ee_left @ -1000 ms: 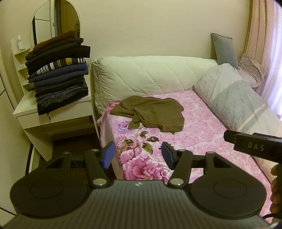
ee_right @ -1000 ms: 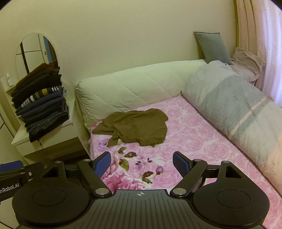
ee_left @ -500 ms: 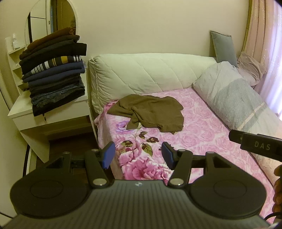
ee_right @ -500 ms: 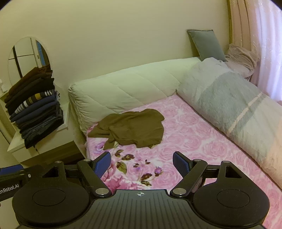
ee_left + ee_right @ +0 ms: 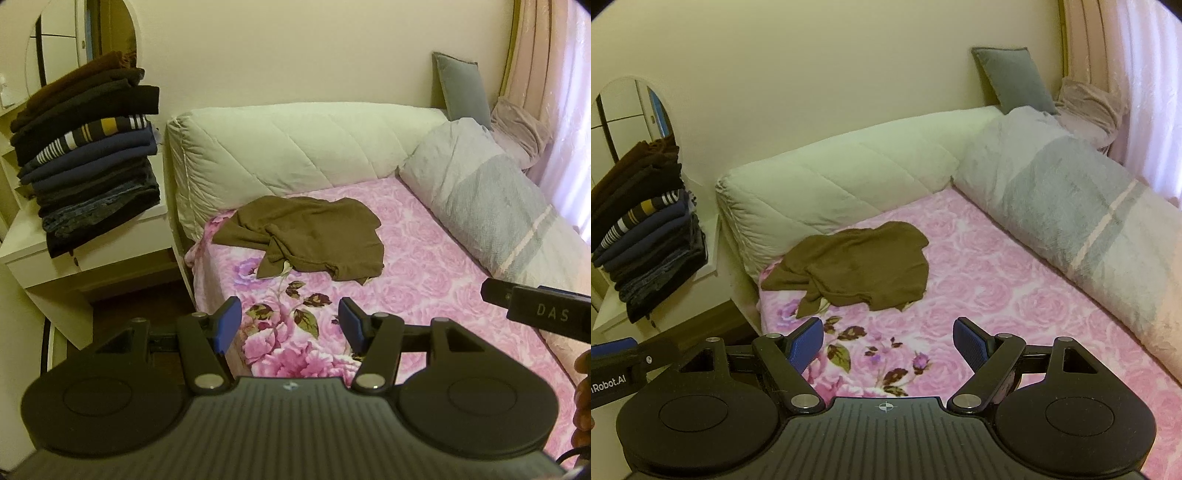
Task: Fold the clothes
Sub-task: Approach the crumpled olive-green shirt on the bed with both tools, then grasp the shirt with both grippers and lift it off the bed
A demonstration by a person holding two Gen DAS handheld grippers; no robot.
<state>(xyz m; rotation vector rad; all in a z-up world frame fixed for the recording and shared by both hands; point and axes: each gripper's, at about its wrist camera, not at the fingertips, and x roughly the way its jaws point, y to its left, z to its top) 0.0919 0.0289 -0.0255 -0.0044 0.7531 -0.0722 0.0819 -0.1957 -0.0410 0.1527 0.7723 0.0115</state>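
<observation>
A crumpled olive-brown garment [image 5: 306, 236] [image 5: 860, 269] lies on the pink floral bed cover [image 5: 424, 280] [image 5: 990, 302], near the headboard end at the left side. My left gripper [image 5: 290, 325] hovers open above the bed's near edge, short of the garment, with nothing between its blue pads. In its own view my right gripper [image 5: 888, 343] is open too, also empty and short of the garment. The right gripper's black body [image 5: 539, 310] shows at the right edge of the left wrist view.
A tall stack of folded dark clothes [image 5: 85, 155] [image 5: 642, 225] rests on a white dresser [image 5: 88, 251] left of the bed, under an oval mirror [image 5: 74, 40]. A quilted cream headboard [image 5: 295, 147], a rolled grey blanket [image 5: 1071, 206] and a grey cushion [image 5: 1012, 77] border the bed.
Both grippers have moved closer to the bed and a little to the left; the garment and the clothes stack look larger. Both stay open and empty.
</observation>
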